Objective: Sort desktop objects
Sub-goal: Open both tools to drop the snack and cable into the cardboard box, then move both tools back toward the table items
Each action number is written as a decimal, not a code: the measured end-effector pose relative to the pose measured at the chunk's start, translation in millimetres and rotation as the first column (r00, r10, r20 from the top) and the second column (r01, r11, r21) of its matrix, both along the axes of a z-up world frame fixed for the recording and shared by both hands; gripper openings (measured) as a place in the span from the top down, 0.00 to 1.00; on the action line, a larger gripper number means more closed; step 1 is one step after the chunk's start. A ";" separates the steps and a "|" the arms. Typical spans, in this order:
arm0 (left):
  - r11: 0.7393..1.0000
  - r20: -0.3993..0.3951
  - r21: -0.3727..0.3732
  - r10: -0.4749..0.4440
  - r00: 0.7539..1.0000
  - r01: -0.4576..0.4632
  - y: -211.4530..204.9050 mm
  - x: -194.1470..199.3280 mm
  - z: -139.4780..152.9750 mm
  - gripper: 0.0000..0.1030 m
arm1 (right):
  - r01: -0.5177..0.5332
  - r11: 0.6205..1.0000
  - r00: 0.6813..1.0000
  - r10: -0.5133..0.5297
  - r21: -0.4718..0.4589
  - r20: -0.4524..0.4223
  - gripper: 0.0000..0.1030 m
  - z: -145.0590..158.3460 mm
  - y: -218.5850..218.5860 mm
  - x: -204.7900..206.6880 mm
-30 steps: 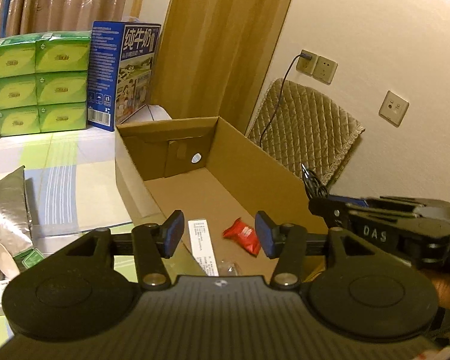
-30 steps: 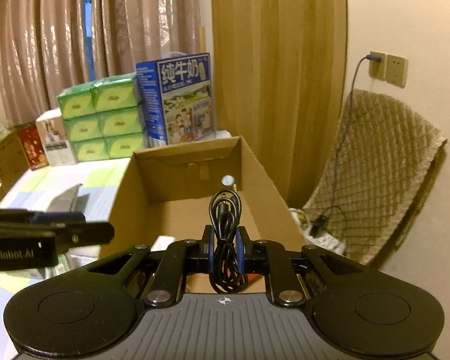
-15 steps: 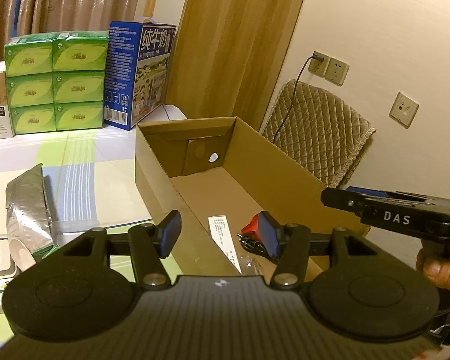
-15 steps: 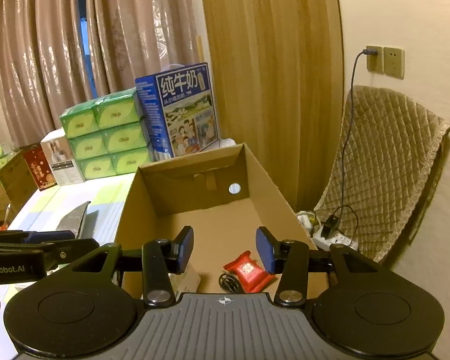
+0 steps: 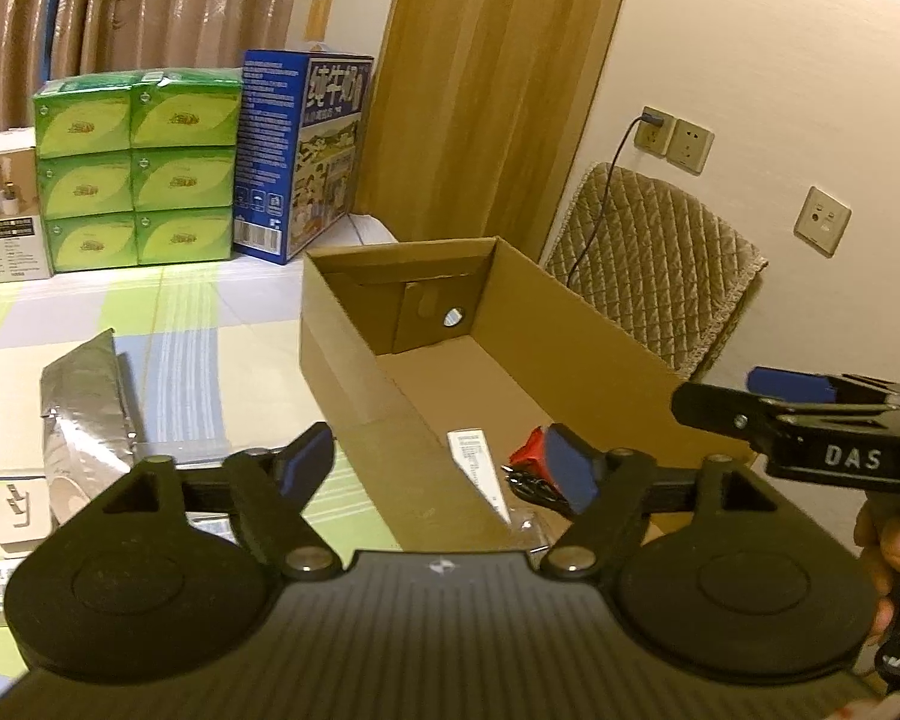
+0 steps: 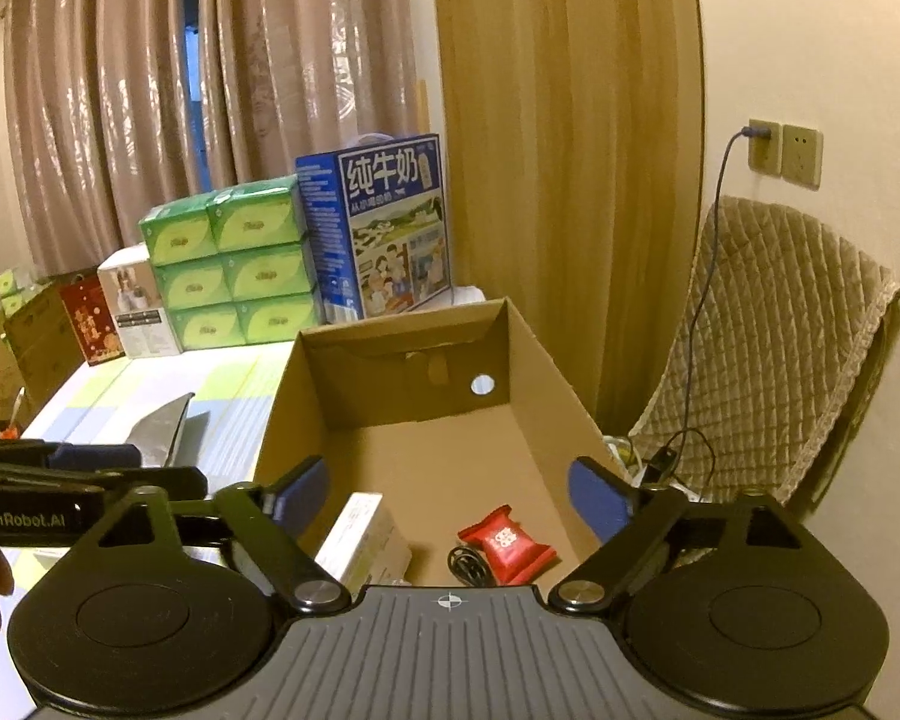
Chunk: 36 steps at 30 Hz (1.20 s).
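Note:
An open cardboard box (image 6: 546, 354) (image 5: 576, 294) stands on the table. Inside it lie a red packet (image 6: 506, 543) (image 5: 528, 456), a coiled black cable (image 6: 468, 564) and a white carton (image 6: 363, 534) (image 5: 480, 468). My right gripper (image 6: 450, 495) hovers open above the box's near end, nothing between its fingers. My left gripper (image 5: 444, 462) is open too, over the box's near left wall. A silver foil bag (image 5: 90, 414) (image 6: 165, 432) lies on the table left of the box. Seen from the left wrist, the right gripper's body (image 5: 810, 432) is at the right.
Green tissue packs (image 5: 135, 177) (image 6: 234, 276), a blue milk carton (image 5: 303, 156) (image 6: 384, 234) and small boxes (image 5: 6, 210) line the table's far edge. A quilted chair (image 6: 768, 336) and a plugged wall socket (image 6: 762, 147) are at the right. Flat packages (image 5: 6, 516) lie near left.
My right gripper opened and let the black cable drop into the box beside the red packet. Both grippers have drawn back and up, and their fingers have spread wider.

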<state>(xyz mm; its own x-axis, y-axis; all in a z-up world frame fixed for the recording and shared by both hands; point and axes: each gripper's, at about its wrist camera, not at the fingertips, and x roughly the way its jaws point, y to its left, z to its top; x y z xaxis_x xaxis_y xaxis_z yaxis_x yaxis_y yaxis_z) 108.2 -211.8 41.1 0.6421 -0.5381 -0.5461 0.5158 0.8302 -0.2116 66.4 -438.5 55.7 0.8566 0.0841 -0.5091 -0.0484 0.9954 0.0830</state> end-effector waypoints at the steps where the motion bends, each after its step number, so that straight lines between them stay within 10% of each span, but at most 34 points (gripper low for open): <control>1: 1.000 0.004 -0.002 0.004 1.000 -0.004 3.2 -0.5 0.3 0.17 | -0.002 1.000 1.000 0.002 -0.002 -0.001 0.12 -0.4 1.1 -0.8; 24: 0.947 0.049 0.050 0.316 0.948 -0.318 168.4 3.3 -5.5 0.01 | -0.225 0.974 0.973 0.223 0.026 0.065 0.02 25.3 98.7 4.2; 36: 0.905 0.005 0.116 0.411 0.912 -0.408 236.2 -2.7 -28.1 0.01 | -0.418 0.908 0.909 0.418 -0.025 0.003 0.02 -16.6 189.8 15.6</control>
